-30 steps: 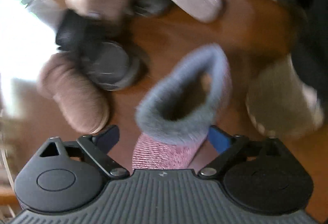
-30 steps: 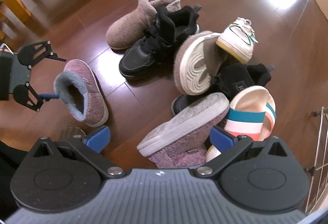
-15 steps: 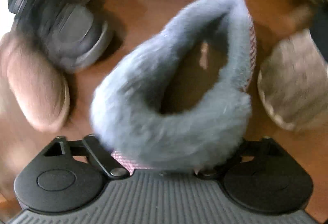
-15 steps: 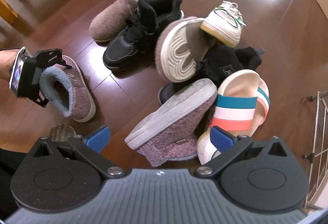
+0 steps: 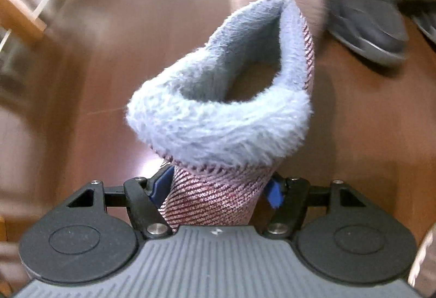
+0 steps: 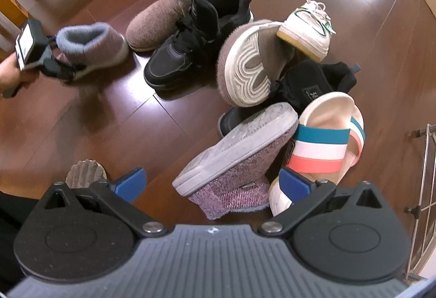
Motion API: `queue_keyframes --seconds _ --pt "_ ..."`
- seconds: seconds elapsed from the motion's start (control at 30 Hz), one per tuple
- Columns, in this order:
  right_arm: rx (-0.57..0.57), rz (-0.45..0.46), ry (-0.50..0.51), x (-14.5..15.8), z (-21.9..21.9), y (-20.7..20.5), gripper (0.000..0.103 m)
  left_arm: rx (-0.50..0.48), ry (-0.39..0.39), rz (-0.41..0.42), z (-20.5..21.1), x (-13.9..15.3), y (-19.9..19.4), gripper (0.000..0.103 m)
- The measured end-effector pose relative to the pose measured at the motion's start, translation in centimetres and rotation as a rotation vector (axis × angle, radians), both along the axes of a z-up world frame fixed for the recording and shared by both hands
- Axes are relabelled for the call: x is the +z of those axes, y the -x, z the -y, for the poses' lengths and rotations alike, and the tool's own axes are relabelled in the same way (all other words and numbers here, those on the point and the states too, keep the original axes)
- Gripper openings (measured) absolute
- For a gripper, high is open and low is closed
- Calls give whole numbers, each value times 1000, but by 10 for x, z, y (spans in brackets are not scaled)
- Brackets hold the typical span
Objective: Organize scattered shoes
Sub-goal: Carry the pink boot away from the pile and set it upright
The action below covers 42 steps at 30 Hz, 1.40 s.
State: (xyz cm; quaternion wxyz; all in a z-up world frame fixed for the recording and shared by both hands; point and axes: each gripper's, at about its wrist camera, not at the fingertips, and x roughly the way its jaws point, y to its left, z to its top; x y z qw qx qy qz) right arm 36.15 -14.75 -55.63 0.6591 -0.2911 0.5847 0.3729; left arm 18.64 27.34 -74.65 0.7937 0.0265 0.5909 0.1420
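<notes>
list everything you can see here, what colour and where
pink knit slipper boot: 1, grey fleece cuff, clamped in left gripper
matching pink boot: 1, tipped sole-up, just ahead of the right gripper
taupe boots: 2, one upright far side, one sole-out mid-pile
black sneakers: 2, in pile
white sneaker: 1, top of pile
striped slide: 1, teal, white, coral, right
wooden floor: 1, brown
metal rack: 1, right edge
right gripper: jaws open, empty
</notes>
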Motion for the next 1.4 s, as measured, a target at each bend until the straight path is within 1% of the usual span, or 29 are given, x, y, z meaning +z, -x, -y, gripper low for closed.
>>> queue_keyframes --seconds 0.03,0.13,0.2,0.3,0.33,0.4,0.57,0.7,0.8,0.9,1.03,1.07,1.13,1.2,1.23,1.33,1.37,1.4 --pt "-4 1 -1 0 0 -1 103 2 -5 5 -3 1 -2 68" --pt "-16 1 -2 -1 2 -2 103 -52 -19 1 2 4 -12 68" --pt "-23 0 0 -2 4 -3 103 -59 -5 10 6 7 -16 68" --pt "-27 -3 4 -4 4 -5 103 -2 9 28 6 9 -31 68" --pt "-28 -3 5 -4 4 -5 103 32 13 38 5 11 -41 68" --pt "-28 1 4 -5 3 -5 103 50 17 51 5 12 -52 67" --pt "-35 -4 5 -6 3 -4 103 105 34 86 6 14 -102 67" --pt "-46 9 -3 -2 3 -7 103 157 54 101 -2 19 -100 66" --pt "-46 11 -31 3 3 -8 103 186 30 96 -12 22 -84 66" --pt "-34 8 -29 2 4 -7 103 161 -2 97 -22 24 -66 66" --pt "-32 10 -23 0 7 -8 103 203 -1 84 -24 23 -61 66" --pt "-38 13 -23 1 7 -9 103 231 -14 75 -18 20 -58 66" --pt "-49 18 -28 2 8 -11 103 237 -31 78 -24 21 -56 66" --pt "-57 21 -39 5 9 -12 103 226 -30 83 -40 29 -62 66" --pt "-58 20 -43 5 9 -12 103 209 -36 77 -39 29 -61 66" --pt "-53 21 -41 5 8 -12 103 180 -55 66 -38 28 -60 75" --pt "-52 22 -42 5 8 -12 103 183 -58 65 -45 26 -60 84" --pt "-52 24 -43 5 8 -12 103 199 -71 60 -45 28 -60 89"
